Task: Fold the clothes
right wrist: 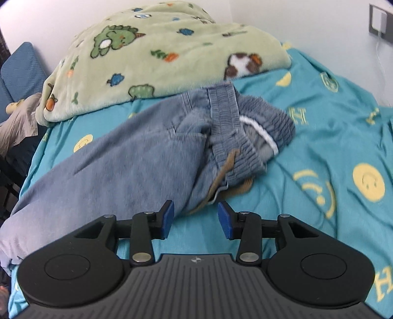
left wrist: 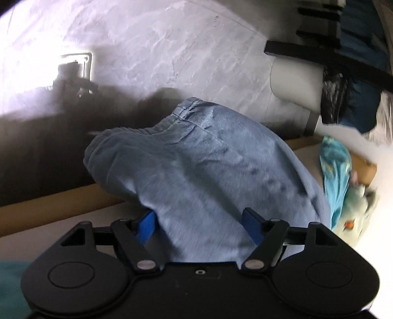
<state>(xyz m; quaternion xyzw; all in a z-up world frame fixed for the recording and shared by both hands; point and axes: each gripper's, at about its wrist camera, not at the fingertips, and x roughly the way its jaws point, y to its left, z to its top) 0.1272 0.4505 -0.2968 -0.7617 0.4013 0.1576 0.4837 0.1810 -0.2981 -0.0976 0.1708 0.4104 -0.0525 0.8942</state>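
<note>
A pair of blue denim trousers (right wrist: 137,157) lies crumpled across the turquoise bed sheet (right wrist: 331,127), its elastic waistband (right wrist: 248,137) bunched at the right. My right gripper (right wrist: 196,217) is open and empty, just in front of the trousers' near edge. In the left wrist view the same blue denim (left wrist: 201,171) fills the middle and hangs between the blue pads (left wrist: 146,227) of my left gripper (left wrist: 200,227). The jaws stand wide apart with the cloth between them, raised above the bed edge.
A green fleece blanket (right wrist: 152,56) with cartoon prints is heaped at the far side of the bed. A blue chair (right wrist: 19,71) stands at the left. A wall socket (right wrist: 380,22) is at the upper right. The left wrist view shows a white wall (left wrist: 172,49) and dark shelving (left wrist: 331,36).
</note>
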